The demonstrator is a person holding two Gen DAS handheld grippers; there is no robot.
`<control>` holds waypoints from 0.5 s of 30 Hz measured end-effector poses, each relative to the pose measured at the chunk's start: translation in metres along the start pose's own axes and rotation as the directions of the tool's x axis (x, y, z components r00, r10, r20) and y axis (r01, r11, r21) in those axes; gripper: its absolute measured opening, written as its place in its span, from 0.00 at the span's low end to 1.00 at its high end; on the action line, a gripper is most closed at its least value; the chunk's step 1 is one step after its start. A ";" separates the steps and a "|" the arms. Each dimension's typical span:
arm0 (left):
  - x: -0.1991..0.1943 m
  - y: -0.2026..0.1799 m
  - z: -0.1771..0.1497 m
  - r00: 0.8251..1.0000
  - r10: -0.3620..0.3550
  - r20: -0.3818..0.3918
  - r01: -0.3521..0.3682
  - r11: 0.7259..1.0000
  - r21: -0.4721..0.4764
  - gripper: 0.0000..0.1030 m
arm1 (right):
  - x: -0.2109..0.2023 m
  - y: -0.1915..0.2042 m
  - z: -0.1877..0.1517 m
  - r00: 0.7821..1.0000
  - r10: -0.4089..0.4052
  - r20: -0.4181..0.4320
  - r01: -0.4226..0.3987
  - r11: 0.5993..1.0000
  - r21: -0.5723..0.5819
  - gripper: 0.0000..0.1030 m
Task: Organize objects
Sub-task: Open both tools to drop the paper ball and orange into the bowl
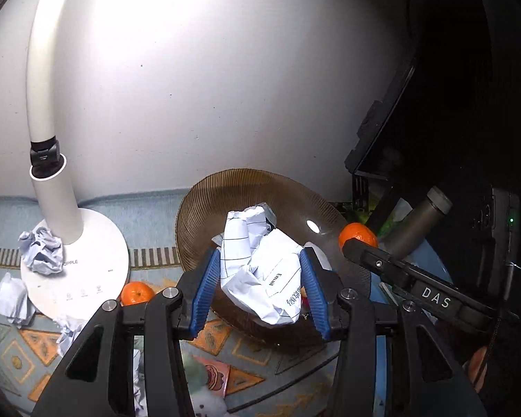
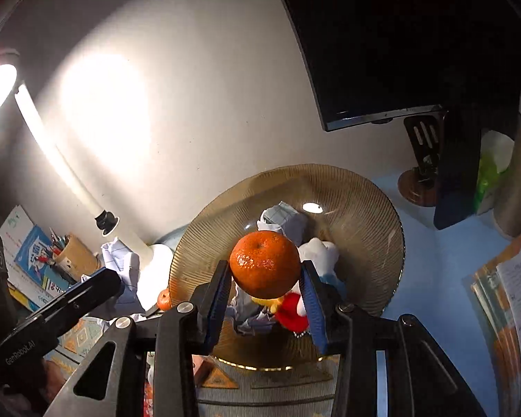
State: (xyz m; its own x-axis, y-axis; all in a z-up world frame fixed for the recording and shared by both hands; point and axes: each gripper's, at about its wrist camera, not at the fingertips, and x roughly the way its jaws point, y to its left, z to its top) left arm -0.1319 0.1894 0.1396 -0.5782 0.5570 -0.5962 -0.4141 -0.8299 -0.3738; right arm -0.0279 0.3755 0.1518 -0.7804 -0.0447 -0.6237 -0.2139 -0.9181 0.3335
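Brown ribbed bowl (image 2: 364, 208) sits near the wall, its rim close to the white lamp base (image 1: 97, 243) on the left and a dark monitor (image 2: 382, 52) overhanging on the right; open counter (image 2: 434, 243) room is mostly the blue patch right of the bowl. Left side is crowded: crumpled paper scraps (image 1: 41, 250) on and beside the lamp base, a loose mandarin (image 1: 137, 292) just beside the base, books and a pen cup (image 2: 76, 253) further left. Right edge has a notebook stack (image 2: 514, 295) and a grey bottle (image 1: 416, 226). Left tool (image 1: 260, 278) is clenched on a crumpled paper ball (image 1: 260, 260), blue pads pressing both sides, held over the bowl's near rim. Right tool (image 2: 265, 274) grips an orange mandarin (image 2: 264, 264) between its pads, held above the bowl. Inside the bowl: another paper wad (image 2: 284, 219) and a red-and-white plush toy (image 2: 295, 309). The two tools are near each other, right tool's finger visible beside the left one.
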 end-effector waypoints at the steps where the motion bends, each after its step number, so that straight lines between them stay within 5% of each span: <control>1: 0.010 0.002 0.002 1.000 0.018 -0.011 -0.018 1.000 -0.011 0.54 | 0.008 -0.001 0.006 1.000 0.009 -0.011 -0.009 1.000 0.006 0.38; 3: 0.026 0.007 0.003 0.999 0.043 -0.024 -0.043 0.998 -0.037 0.68 | 0.024 -0.004 0.012 0.999 0.028 -0.032 -0.027 0.999 0.018 0.39; 8: 0.029 0.013 -0.010 0.997 -0.022 -0.070 0.016 0.997 -0.081 0.69 | 0.038 -0.017 0.001 0.991 0.082 -0.103 -0.076 0.995 0.061 0.39; 15: -0.037 0.003 -0.031 1.000 0.006 0.016 -0.005 1.000 -0.023 0.69 | -0.011 -0.001 -0.024 0.996 0.068 -0.063 -0.069 0.997 -0.022 0.40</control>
State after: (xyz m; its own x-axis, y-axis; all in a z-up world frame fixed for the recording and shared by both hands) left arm -0.0901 0.1652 0.1390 -0.5919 0.5527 -0.5867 -0.3944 -0.8334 -0.3871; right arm -0.0051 0.3675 0.1409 -0.7545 -0.1316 -0.6430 -0.1465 -0.9212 0.3604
